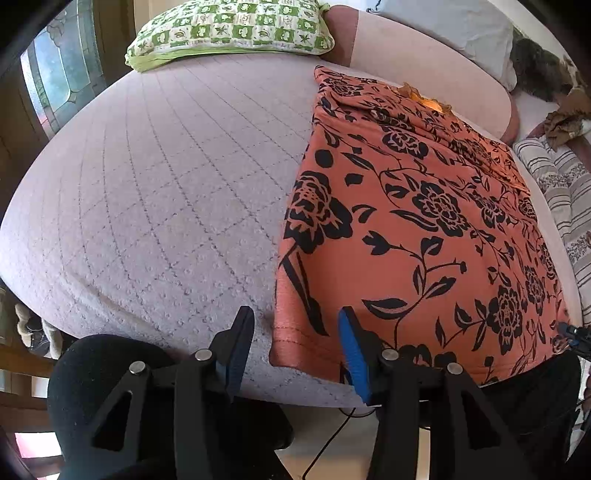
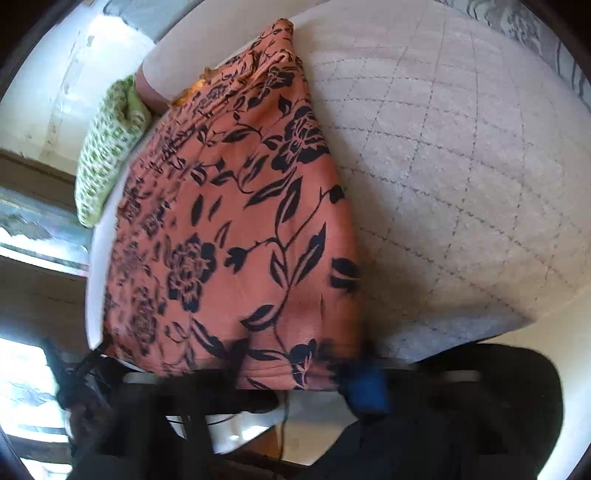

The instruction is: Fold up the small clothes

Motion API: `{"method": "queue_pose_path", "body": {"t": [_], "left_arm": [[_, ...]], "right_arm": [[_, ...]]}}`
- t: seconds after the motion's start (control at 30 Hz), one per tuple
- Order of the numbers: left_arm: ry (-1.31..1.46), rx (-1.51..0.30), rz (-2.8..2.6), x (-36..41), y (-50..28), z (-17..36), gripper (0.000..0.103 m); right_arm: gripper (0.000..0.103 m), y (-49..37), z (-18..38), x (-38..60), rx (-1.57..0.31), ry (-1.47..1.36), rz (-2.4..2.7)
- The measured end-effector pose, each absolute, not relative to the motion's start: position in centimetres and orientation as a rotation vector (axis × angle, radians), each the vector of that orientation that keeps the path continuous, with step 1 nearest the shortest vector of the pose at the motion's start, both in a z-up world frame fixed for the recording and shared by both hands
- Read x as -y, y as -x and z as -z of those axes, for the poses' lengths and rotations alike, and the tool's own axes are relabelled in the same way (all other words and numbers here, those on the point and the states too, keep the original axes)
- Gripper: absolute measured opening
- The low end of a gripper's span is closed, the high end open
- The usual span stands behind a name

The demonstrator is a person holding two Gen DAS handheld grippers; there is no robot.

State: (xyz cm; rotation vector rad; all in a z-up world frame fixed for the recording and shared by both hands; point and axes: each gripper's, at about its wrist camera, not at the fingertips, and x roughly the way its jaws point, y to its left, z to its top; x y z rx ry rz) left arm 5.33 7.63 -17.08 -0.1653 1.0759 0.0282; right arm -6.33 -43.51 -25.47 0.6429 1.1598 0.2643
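The orange garment [image 1: 413, 229] with the black flower print lies spread flat on the bed [image 1: 155, 177], on its quilted pale cover, and its hemmed lower edge reaches the near edge of the mattress. It looks light, thin and very soft, so I judge that it will sag and wrinkle when it is lifted and will not keep any shape by itself. The stitched hem is thicker than the rest, and its 2 near corners seem the best places to take hold, because from there the cloth can be carried over evenly.

The left claw [image 1: 297, 347] stands apart, with the near left corner of the hem between its 2 fingers, but the pads do not press on the cloth.

In the right wrist view the right claw [image 2: 306, 373] is strongly blurred at the hem of the garment [image 2: 229, 229]. I cannot tell there whether the fingers pinch the cloth; they seem almost together.

The far end of the garment is bunched, with a bit of yellow fabric [image 1: 424, 98] showing, so its shape is unclear. A green patterned pillow [image 1: 232, 29] lies beyond.
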Motion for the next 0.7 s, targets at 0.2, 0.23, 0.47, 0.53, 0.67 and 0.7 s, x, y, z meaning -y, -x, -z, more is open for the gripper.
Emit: {"method": "queue_pose_path", "body": {"t": [0.2, 0.23, 0.47, 0.53, 0.67, 0.7], "left_arm": [[0.171, -1.095, -0.029, -7.82, -5.31, 17.48, 0.036], [0.172, -1.098, -0.024, -7.77, -5.4, 17.56, 0.035], [0.151, -1.103, -0.023, -7.39, -5.37, 17.56, 0.032], [0.145, -1.105, -0.024, -7.33, -5.43, 17.62, 0.032], [0.142, -1.105, -0.017, -7.42, -5.47, 17.64, 0.03], [0.15, -1.1, -0.002, -7.47, -5.44, 17.55, 0.011]], "right_arm": [[0.015, 6.62, 25.32, 44.0, -1.17, -0.637, -0.252], [0.015, 6.7, 25.25, 44.15, -1.168, -0.638, -0.253], [0.021, 6.25, 25.38, 43.9, -1.179, -0.618, -0.228], [0.025, 6.1, 25.62, 43.95, -1.18, -0.627, -0.232], [0.023, 5.93, 26.06, 44.26, -1.183, -0.655, -0.244], [0.016, 5.98, 26.04, 44.28, -1.184, -0.657, -0.25]]}}
